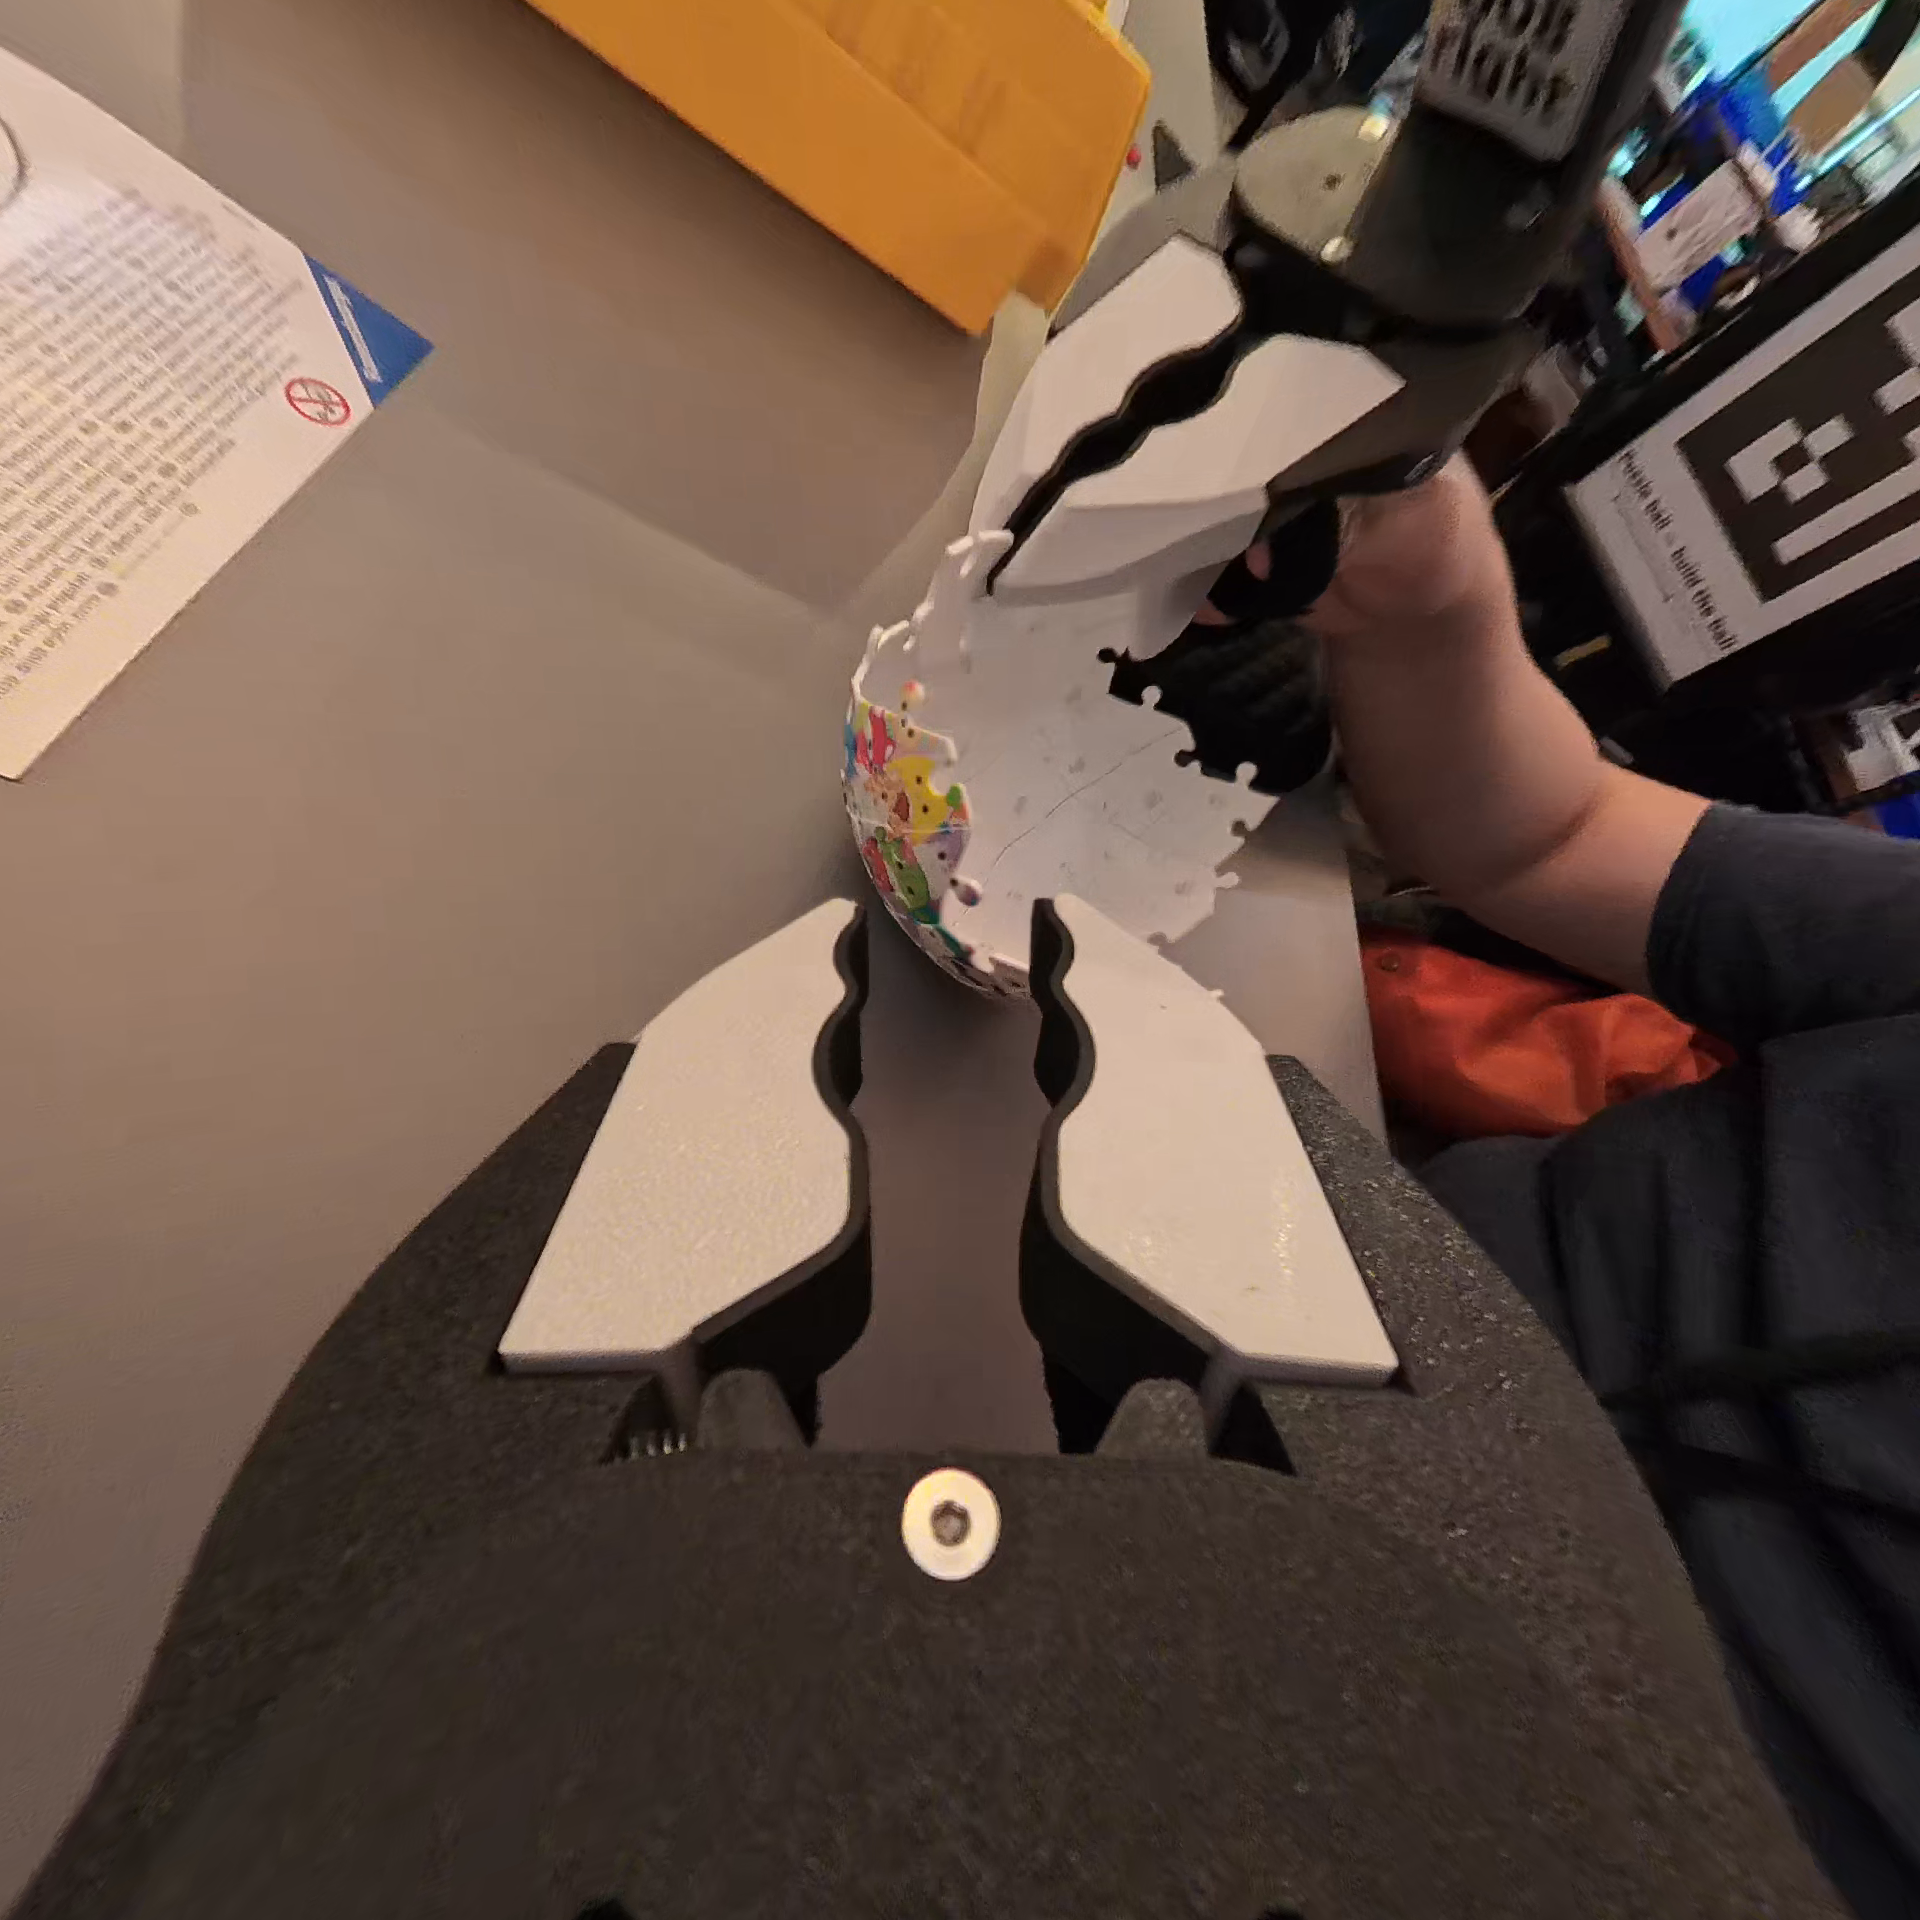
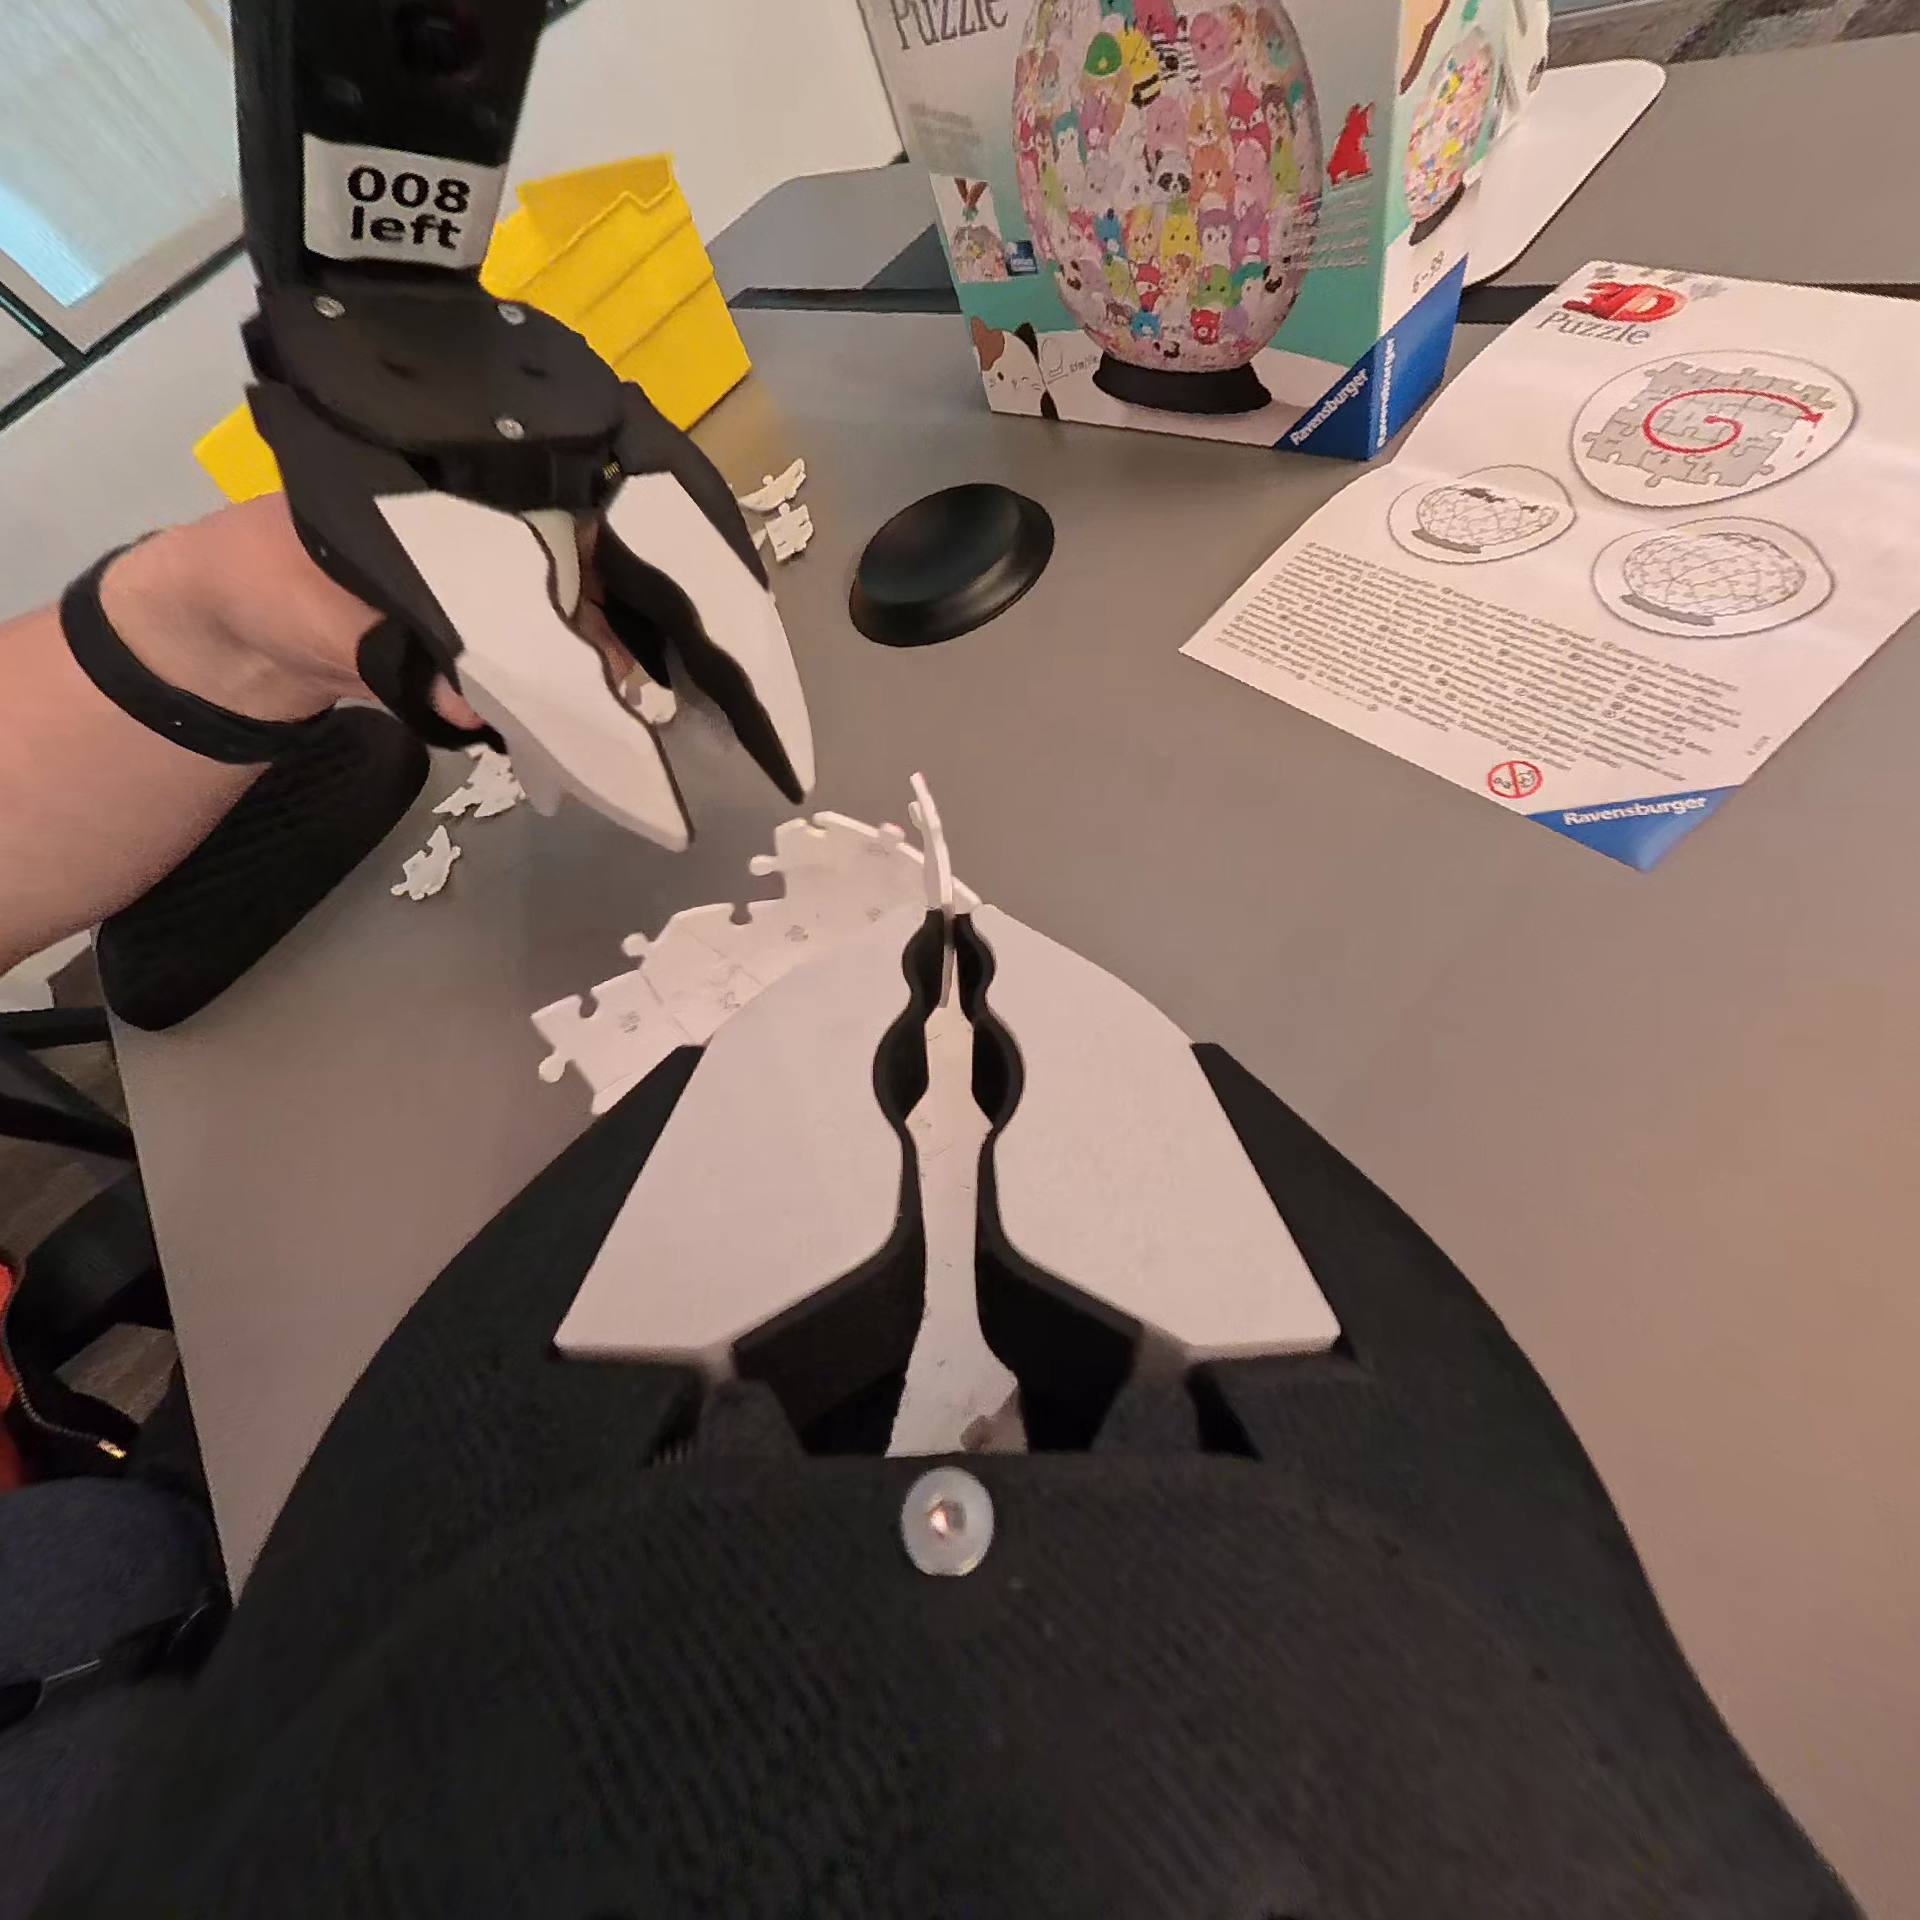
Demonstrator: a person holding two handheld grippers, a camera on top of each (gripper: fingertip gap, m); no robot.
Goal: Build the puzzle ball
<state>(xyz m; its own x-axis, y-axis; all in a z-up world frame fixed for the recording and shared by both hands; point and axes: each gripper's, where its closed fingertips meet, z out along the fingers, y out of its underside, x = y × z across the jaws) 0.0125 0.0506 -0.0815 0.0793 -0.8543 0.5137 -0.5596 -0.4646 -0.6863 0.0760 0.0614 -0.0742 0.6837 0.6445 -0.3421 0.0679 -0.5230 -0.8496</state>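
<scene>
The part-built puzzle ball (image 1: 1049, 779) is a curved shell, white inside, with colourful print on its outer face. My right gripper (image 2: 948, 930) is shut on the shell's rim (image 2: 933, 842) and holds it tilted over the grey table. In the left wrist view the right gripper (image 1: 1000, 566) comes in from the upper right, clamped on the upper rim. My left gripper (image 1: 948, 920) is open and empty, its tips just short of the shell's lower edge. In the right wrist view the left gripper (image 2: 738, 810) hangs open just left of the shell (image 2: 790, 935).
Loose white puzzle pieces (image 2: 468, 800) lie at the left, with more (image 2: 774, 499) by the yellow bin (image 2: 623, 270). A black round stand (image 2: 951, 561), the puzzle box (image 2: 1174, 208) and an instruction sheet (image 2: 1558, 582) lie beyond. The person's forearm (image 1: 1507, 790) is right of the shell. There is about 7 cm between the tips of the two grippers.
</scene>
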